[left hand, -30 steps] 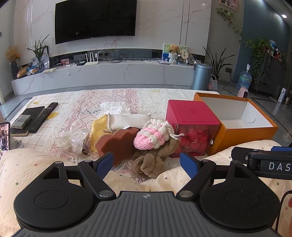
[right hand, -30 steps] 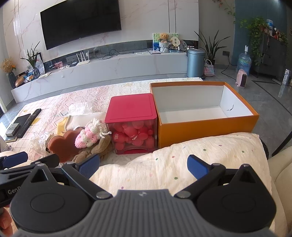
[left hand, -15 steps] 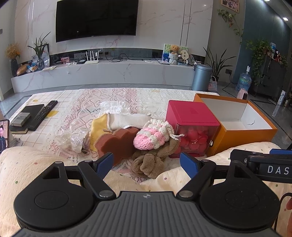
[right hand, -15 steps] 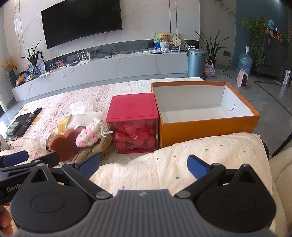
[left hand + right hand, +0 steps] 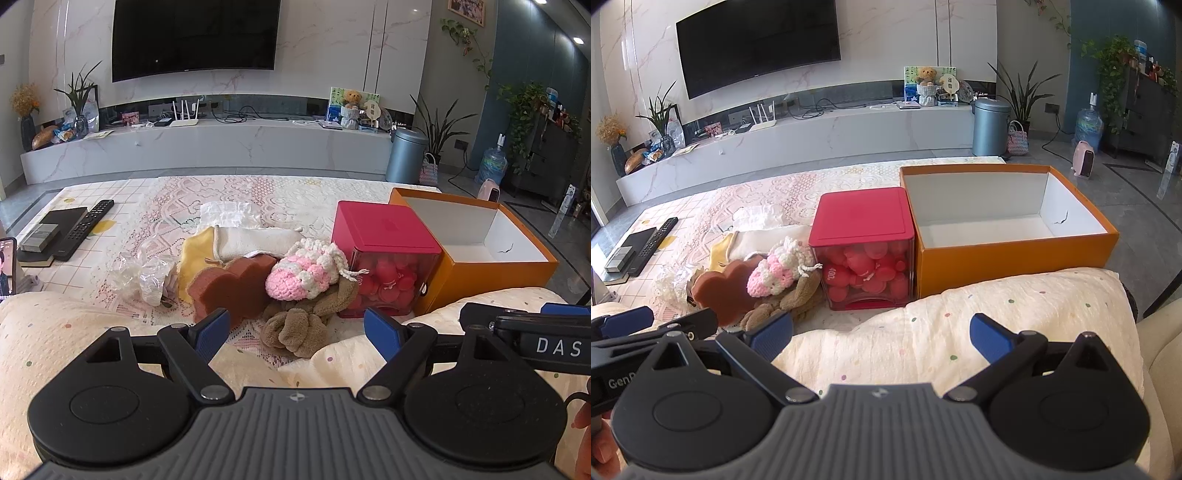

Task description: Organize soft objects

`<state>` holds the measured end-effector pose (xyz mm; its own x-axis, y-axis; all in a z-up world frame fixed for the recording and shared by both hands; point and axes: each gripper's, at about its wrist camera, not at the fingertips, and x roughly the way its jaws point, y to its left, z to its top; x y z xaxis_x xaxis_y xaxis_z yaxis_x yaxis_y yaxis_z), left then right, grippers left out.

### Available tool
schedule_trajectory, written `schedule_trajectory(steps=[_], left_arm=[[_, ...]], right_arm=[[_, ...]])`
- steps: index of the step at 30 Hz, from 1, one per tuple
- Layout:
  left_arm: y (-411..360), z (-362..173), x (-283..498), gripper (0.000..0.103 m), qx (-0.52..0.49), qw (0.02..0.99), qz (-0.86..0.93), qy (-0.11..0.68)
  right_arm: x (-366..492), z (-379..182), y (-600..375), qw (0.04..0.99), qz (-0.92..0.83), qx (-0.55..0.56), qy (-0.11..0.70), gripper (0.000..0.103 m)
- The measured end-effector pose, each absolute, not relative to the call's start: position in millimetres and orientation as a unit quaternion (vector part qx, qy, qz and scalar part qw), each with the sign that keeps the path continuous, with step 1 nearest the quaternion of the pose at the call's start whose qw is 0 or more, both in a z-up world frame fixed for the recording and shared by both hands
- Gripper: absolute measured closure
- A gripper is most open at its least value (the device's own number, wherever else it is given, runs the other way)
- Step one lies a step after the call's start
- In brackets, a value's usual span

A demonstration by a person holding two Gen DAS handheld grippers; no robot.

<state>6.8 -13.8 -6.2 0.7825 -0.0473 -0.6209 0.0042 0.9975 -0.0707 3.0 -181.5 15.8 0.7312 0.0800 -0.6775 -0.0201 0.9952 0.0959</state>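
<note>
Orange box (image 5: 1015, 254) empty; red-lidded clear box (image 5: 868, 266) holds red balls; both grippers' fingers wide.

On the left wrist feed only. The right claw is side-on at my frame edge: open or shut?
Observer: Open. The right wrist view shows the right claw with its fingers spread wide and nothing between them, above the dotted cushion.
Operator: Anything in the orange box? I only get part of its floor.
Observer: The orange box shows most of its white floor, and that part is bare. The strip behind the near wall is hidden.
Operator: What about the front face of the red-lidded box?
Observer: The red-lidded box has a clear front. One of the red balls inside reads "400.".
</note>
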Motion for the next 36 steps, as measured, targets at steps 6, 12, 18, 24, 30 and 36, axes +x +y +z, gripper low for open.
schedule_trajectory(steps=[6,12,18,24,30,36], left_arm=[[-14.2,-6.9,6.1,0.006,-0.037,0.943,-0.012,0.33],[-11.6,-6.1,5.4,0.006,-0.04,0.943,-0.011,0.33],[-9.9,-4.9,4.3,0.006,-0.042,0.943,-0.01,0.329],[-10.1,-4.9,4.1,0.007,-0.042,0.943,-0.01,0.329],[-9.9,-5.0,4.1,0.007,-0.042,0.943,-0.011,0.329],[-7.8,-4.0,2.9,0.008,-0.045,0.943,-0.013,0.329]], right_arm=[[3.7,15.4,-180.5,0.929,0.03,0.039,0.367,0.003],[3.4,14.9,-179.3,0.929,0.031,0.039,0.367,0.003],[2.6,15.0,-177.8,0.929,0.031,0.04,0.366,0.003],[2.6,14.9,-177.9,0.929,0.032,0.041,0.365,0.003],[2.5,14.6,-177.9,0.93,0.032,0.041,0.365,0.003],[2.9,15.5,-176.5,0.929,0.032,0.04,0.366,0.003]])
